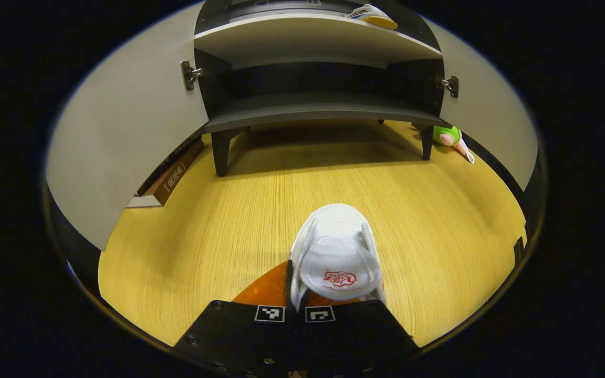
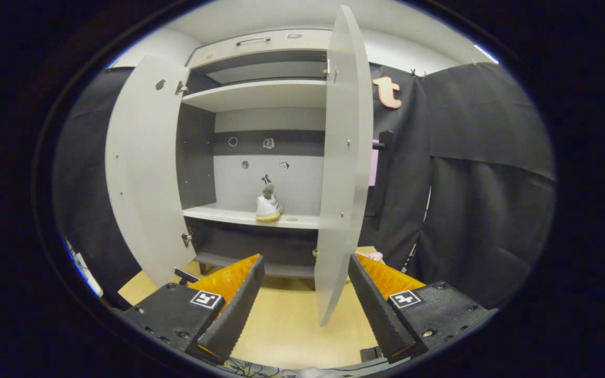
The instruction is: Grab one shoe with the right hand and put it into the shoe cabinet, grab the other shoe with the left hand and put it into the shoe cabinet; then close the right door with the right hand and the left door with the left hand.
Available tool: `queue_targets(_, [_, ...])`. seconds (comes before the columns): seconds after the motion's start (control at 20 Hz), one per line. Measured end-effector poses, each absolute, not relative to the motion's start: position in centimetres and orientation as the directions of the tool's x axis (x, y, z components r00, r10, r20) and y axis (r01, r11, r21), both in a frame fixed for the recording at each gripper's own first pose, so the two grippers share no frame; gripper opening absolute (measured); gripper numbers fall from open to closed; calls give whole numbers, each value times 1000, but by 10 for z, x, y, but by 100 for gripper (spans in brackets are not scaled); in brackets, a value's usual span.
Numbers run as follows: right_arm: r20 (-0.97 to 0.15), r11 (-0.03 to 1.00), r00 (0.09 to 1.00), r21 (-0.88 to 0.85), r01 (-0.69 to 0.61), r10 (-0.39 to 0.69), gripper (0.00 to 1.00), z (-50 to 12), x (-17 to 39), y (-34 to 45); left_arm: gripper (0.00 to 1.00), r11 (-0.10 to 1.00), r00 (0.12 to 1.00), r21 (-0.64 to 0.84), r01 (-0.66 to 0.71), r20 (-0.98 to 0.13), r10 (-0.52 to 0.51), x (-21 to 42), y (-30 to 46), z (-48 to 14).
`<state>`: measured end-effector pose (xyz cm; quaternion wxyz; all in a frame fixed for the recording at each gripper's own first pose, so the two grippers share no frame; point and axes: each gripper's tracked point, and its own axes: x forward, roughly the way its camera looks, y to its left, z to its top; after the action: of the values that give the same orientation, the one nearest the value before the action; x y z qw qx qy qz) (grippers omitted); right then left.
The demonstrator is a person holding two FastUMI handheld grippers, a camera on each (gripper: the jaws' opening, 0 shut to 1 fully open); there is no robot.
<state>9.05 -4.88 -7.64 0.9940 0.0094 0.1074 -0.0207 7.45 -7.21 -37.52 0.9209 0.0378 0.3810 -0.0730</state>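
Observation:
In the left gripper view my left gripper (image 1: 296,311) is shut on a white shoe (image 1: 336,257), held by its heel end with the toe pointing at the shoe cabinet (image 1: 313,113). The shoe hangs low over the wooden floor (image 1: 202,252), short of the bottom shelf. Both cabinet doors stand open: the left door (image 1: 124,136) and the right door (image 1: 486,121). A second white shoe (image 1: 373,16) rests on the shelf above; in the right gripper view this shoe (image 2: 269,207) stands on the middle shelf. My right gripper (image 2: 305,273) is open, with the right door's edge (image 2: 344,157) straight ahead of it.
A brown book (image 1: 168,176) lies on the floor behind the left door. A green and pink toy (image 1: 449,137) sits by the cabinet's right leg. Black cloth walls (image 2: 486,184) close in the right side, with a pink object (image 2: 374,168) behind the right door.

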Motion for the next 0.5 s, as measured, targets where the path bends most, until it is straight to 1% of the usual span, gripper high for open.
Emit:
queue_targets(0.25, [-164,1000,986,30,-8,13,100,-62,96,-31,0,989,777,-17,146,-617,-126,98,-64,-297])
queue_targets(0.5, [-126,998,990,39,-54,58,100,-50,101,-21,0,994,865,-13,111,-491,-104,132,-51,-197])
